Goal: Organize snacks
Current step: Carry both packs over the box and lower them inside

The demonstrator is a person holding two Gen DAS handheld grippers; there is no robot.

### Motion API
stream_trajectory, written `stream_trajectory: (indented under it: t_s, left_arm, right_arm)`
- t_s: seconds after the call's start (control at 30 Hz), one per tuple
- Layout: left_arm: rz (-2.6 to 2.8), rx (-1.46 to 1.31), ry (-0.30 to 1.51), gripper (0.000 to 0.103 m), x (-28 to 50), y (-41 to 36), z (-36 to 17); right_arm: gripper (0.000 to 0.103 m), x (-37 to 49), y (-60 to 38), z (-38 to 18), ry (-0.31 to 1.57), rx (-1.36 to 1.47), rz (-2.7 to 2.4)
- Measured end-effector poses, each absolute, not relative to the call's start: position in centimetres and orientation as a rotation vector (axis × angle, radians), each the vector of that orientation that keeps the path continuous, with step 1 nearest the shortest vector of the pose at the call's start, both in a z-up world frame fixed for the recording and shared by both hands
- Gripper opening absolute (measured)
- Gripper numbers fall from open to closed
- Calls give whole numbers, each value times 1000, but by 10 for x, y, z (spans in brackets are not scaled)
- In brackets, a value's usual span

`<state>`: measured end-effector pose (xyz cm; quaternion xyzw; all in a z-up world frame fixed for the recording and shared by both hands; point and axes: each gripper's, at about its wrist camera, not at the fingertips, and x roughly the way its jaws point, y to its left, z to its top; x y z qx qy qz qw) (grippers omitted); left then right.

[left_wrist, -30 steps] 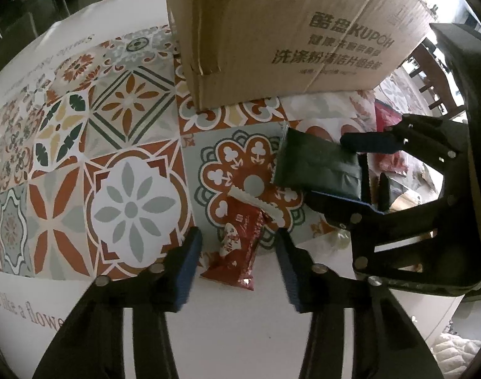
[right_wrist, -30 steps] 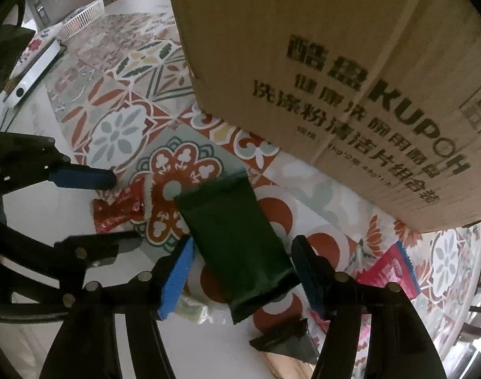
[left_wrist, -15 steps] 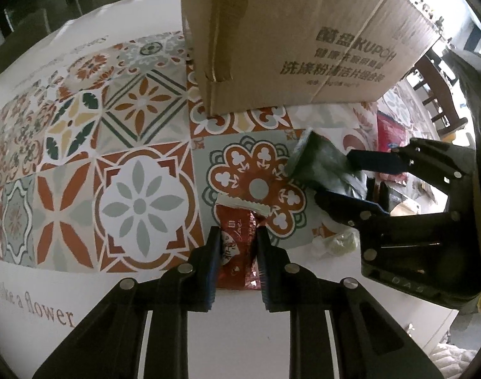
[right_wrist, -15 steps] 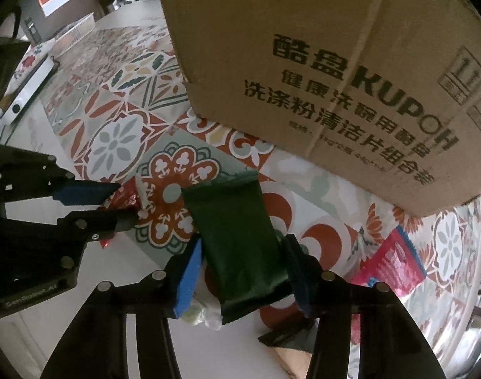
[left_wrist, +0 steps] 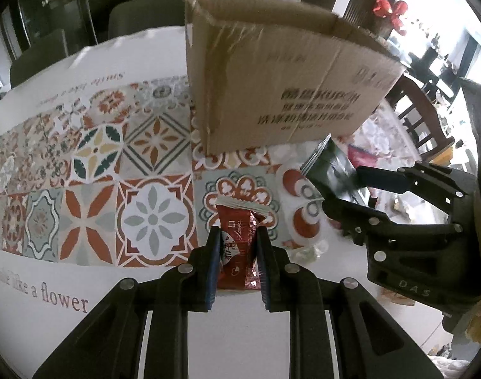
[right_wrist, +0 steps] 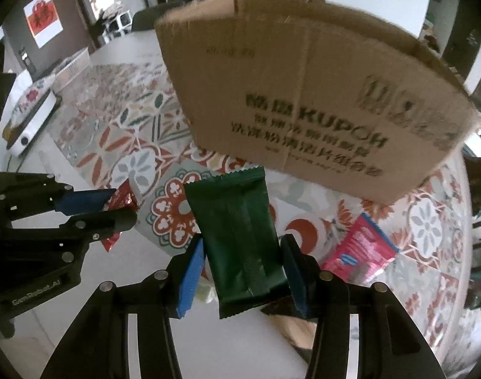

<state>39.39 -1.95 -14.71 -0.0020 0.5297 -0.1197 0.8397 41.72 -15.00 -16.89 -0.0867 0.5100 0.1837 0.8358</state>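
Red snack packet (left_wrist: 238, 246) — glossy foil, crinkled, serrated end seal. Green snack packet (right_wrist: 240, 237) — smooth film, satin sheen, flat back seam down middle. Pink packet (right_wrist: 362, 249) glossy plastic. Cardboard box (right_wrist: 303, 94): matt brown corrugated board, raw torn-looking top edge, black print. Tablecloth (left_wrist: 92, 170) smooth, slight sheen, printed tile pattern. Left gripper (left_wrist: 237, 265) and right gripper (right_wrist: 240, 271) — matt black plastic bodies, bright metal screw heads, blue matt pads (right_wrist: 189, 281).
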Motion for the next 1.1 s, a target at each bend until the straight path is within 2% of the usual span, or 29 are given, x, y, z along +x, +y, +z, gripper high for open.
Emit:
stream_trajectory:
  t_s: [0.53,1.1]
  left_arm:
    - [-283,-22,910,22,384,-32,-63]
    - [-308,-2,738,22,440,-48,6]
  right_arm:
    - [50,393,-168,-81,870,-86,314]
    - [50,437,-183,-19,706,-33,274]
